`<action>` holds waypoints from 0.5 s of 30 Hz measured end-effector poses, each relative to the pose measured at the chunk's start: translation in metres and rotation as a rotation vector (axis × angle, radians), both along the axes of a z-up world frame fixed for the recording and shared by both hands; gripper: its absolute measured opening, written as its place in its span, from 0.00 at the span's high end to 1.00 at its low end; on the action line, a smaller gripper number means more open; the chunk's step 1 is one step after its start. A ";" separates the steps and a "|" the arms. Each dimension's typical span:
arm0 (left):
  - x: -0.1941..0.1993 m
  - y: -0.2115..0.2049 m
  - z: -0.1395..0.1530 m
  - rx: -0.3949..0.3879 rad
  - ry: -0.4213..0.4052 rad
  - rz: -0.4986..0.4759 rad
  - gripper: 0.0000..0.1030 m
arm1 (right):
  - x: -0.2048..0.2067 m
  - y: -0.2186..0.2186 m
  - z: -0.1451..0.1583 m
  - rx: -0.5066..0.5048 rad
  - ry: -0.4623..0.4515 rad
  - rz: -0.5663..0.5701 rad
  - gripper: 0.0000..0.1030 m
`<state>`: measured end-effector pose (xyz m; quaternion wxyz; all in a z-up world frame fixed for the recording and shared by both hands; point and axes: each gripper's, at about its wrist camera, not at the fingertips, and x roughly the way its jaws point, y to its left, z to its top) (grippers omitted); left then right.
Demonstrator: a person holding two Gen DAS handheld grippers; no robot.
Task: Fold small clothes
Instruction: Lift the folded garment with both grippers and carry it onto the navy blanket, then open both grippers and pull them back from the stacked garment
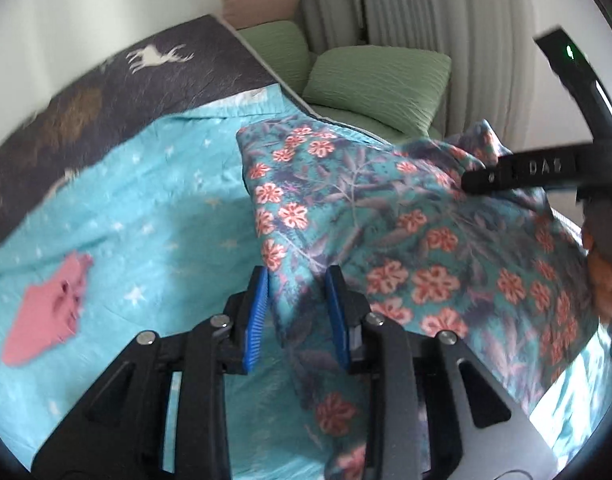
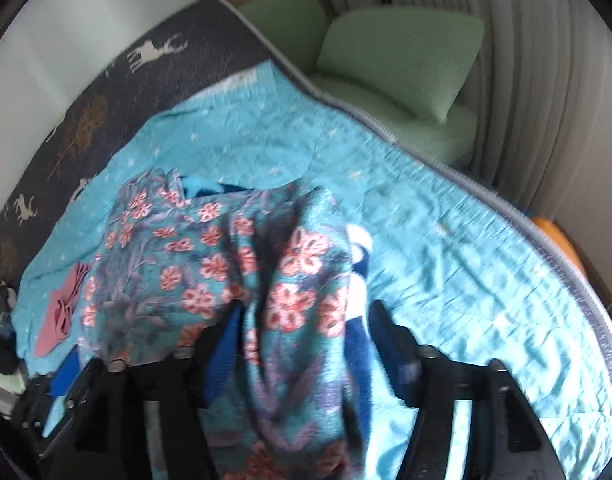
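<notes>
Left wrist view: the floral garment hangs stretched between the two grippers above the turquoise quilt. For a sound fold, judged from this position, both held edges should come down level and together, so the cloth lands flat without a twist or trapped crease.

Left gripper: jaws partly apart, a fold of the garment running between the blue pads. Cloth touches the left-hand pad; whether the right-hand pad presses on it cannot be told.

Right gripper: jaws stand wide, the garment draped through the gap and over them, not visibly pinched.

From the left jaws the garment runs forward and to the right. A pink garment lies on the quilt well to the left of them, apart from the work.
</notes>
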<state>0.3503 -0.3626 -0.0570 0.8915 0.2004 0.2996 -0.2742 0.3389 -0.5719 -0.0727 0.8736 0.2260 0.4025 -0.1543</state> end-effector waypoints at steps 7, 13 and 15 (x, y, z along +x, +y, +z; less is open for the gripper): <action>-0.016 0.020 0.027 -0.082 0.111 0.016 0.58 | -0.059 0.024 0.051 -0.177 -0.011 -0.048 0.33; -0.071 0.045 0.061 -0.204 0.059 0.023 0.37 | -0.151 0.085 0.079 -0.196 -0.169 0.000 0.23; -0.097 0.053 0.070 -0.212 0.019 0.016 0.32 | -0.179 0.102 0.082 -0.181 -0.226 0.008 0.20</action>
